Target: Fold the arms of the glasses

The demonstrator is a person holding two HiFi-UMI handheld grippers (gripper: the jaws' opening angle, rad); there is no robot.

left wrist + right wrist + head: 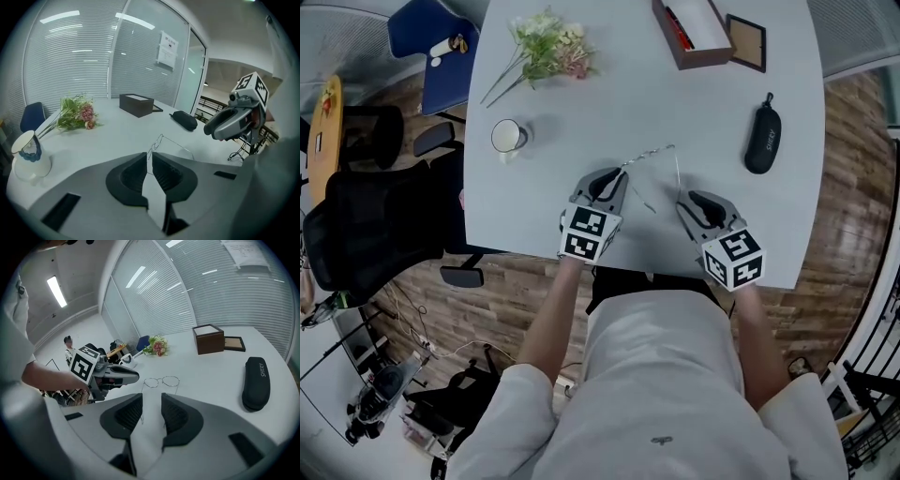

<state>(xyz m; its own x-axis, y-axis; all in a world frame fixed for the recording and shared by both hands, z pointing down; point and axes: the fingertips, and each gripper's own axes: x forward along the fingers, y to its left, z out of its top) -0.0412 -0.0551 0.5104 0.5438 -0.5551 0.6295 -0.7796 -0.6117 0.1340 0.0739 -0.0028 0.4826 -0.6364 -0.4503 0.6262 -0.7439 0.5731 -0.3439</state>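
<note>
- Two tools show in the head view: the left hand-held gripper [622, 174] and the right hand-held gripper [684, 199]. Both point up-frame at the wire-rimmed glasses [654, 153]. These lie at centre frame on the grey counter [694, 94], arms unfolded toward the person.
- Left gripper view: the jaws stand a narrow slit apart and pinch nothing. The glasses [159, 140] sit just beyond the tips, with one arm's end roughly in line with the slit.
- Right gripper view: the jaws are spread wider and are empty. The lenses [161, 380] sit at centre, and both thin arms run down-frame toward the gap.
- Handling, as a judgement: the frame looks very light, thin, springy and easy to bend, and it will likely skate on the smooth counter. One hand-held gripper should steady a hinge corner while the other swings an arm inward by its middle, keeping off the lenses and squeezing gently.
</note>
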